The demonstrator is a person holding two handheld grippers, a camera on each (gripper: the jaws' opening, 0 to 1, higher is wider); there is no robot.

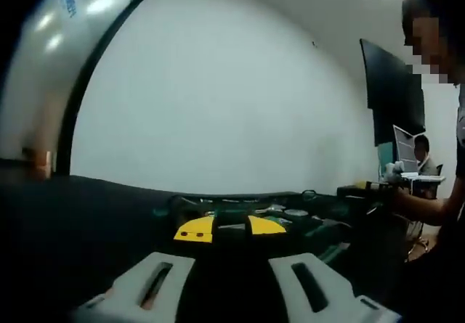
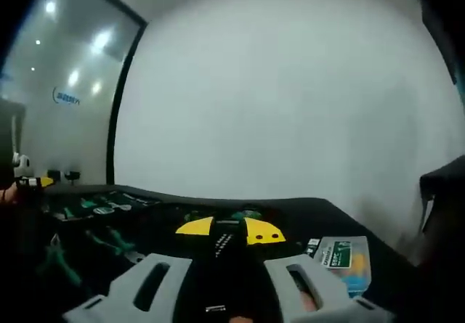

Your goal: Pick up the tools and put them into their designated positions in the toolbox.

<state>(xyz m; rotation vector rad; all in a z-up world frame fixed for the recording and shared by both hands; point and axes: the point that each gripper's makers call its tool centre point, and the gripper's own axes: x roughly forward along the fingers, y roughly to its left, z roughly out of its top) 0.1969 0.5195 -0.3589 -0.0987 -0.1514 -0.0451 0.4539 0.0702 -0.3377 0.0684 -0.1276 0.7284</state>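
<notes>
In the left gripper view a glass partition (image 1: pixel 51 62) with blurred blue lettering stands at far left, its dark frame curving down to a black table (image 1: pixel 65 221). The left gripper (image 1: pixel 231 283) rises from the bottom with its two pale jaws spread apart and nothing between them. Just beyond them lies the open toolbox (image 1: pixel 232 218), dark, with two yellow latches (image 1: pixel 195 230) on its near edge and green-handled tools (image 1: pixel 320 225) lying in and beside it; they are too dim to name singly. Further right a wall screen (image 1: pixel 392 91) hangs dark, and a person's arm (image 1: pixel 425 203) reaches over the table edge, with another person seated behind. In the right gripper view the same glass partition (image 2: pixel 65 83) stands at left, and green-handled tools (image 2: pixel 109 239) lie scattered on the black table (image 2: pixel 290 210) near a tray of tools at far left. The right gripper (image 2: pixel 227 290) also shows its pale jaws parted, holding nothing. Ahead sits the toolbox (image 2: pixel 229 225) with its yellow latches (image 2: pixel 263 231), and to the right of the jaws lies a packaged item (image 2: pixel 341 261) with a green label, apart from the toolbox.
</notes>
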